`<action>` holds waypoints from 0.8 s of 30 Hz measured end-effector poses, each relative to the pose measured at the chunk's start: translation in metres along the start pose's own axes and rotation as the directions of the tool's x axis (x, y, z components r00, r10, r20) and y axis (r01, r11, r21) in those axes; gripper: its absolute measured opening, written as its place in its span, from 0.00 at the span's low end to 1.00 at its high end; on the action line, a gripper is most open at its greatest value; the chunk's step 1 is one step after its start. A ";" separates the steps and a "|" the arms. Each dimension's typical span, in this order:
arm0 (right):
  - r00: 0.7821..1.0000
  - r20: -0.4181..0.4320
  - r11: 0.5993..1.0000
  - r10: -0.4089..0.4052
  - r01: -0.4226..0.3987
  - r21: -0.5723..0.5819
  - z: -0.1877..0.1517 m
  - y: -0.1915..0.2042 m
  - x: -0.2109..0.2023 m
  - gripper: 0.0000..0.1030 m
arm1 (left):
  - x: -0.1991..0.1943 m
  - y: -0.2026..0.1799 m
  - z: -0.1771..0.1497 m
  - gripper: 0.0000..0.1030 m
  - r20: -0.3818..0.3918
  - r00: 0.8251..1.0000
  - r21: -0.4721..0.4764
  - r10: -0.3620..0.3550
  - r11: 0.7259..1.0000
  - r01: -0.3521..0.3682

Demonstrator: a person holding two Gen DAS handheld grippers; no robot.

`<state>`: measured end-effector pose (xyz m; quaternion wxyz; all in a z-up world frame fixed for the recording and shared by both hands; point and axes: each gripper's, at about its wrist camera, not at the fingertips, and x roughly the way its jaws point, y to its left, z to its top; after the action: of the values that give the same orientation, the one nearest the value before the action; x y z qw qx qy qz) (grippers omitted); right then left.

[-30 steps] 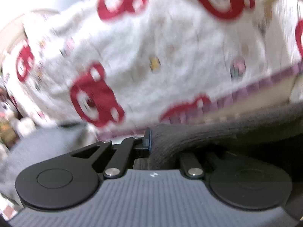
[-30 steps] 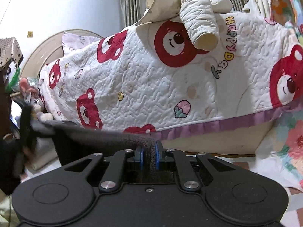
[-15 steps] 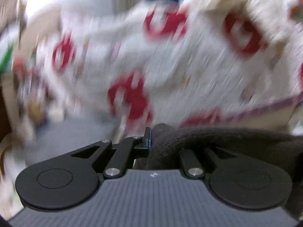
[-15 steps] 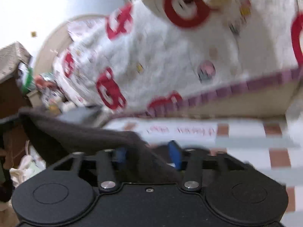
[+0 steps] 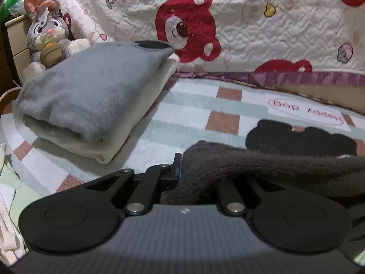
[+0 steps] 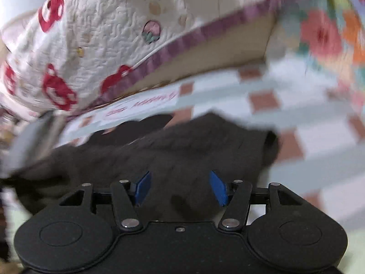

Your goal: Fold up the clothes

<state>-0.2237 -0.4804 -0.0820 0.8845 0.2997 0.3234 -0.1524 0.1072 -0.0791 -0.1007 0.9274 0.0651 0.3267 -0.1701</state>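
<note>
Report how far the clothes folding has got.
Done: a grey garment lies folded on a cream one, stacked on the checked mat. In hand: the left gripper grips a dark knit garment; the right gripper is open over it. Left: folding and stacking that one.

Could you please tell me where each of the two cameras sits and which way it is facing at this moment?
Left wrist: sits on the left gripper, low over the checked mat, facing the folded grey garment and bear quilt; its fingers pinch the dark knit garment.
Right wrist: sits on the right gripper, tilted, blurred; blue pads apart over the knit.
Shared: knit, mat, quilt.
</note>
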 end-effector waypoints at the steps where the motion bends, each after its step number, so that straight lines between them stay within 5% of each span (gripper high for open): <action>1: 0.997 -0.032 0.998 0.064 -0.063 0.032 -0.009 -0.001 -0.002 0.61 | 0.002 0.000 -0.001 0.06 -0.005 1.000 -0.006 0.000 1.000 0.000; 6: 0.953 -0.200 0.974 0.227 -0.224 0.038 -0.042 0.024 0.024 0.64 | 0.003 0.005 -0.001 0.08 0.010 1.000 -0.016 -0.016 1.000 0.016; 11: 0.957 -0.268 0.987 0.108 -0.136 -0.089 -0.054 0.052 0.069 0.65 | 0.002 0.011 0.000 0.08 0.021 0.999 -0.030 -0.027 0.999 0.027; 15: 0.922 -0.294 0.964 0.253 -0.266 -0.004 -0.047 0.067 0.089 0.65 | 0.002 0.009 -0.001 0.08 0.019 1.000 -0.011 -0.021 1.000 0.021; 18: 0.929 -0.241 0.958 0.280 -0.288 0.002 -0.040 0.079 0.092 0.65 | 0.003 0.009 0.000 0.08 0.018 1.000 -0.017 -0.025 1.000 0.025; 24: 0.988 -0.074 0.990 0.132 -0.135 -0.034 -0.019 0.077 0.095 0.64 | 0.006 0.011 0.000 0.11 0.006 0.998 -0.050 -0.063 0.997 0.063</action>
<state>-0.1267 -0.4163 -0.1233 0.8863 0.3086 0.3368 -0.0756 0.1157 -0.0708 -0.1045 0.9236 0.0313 0.3307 -0.1911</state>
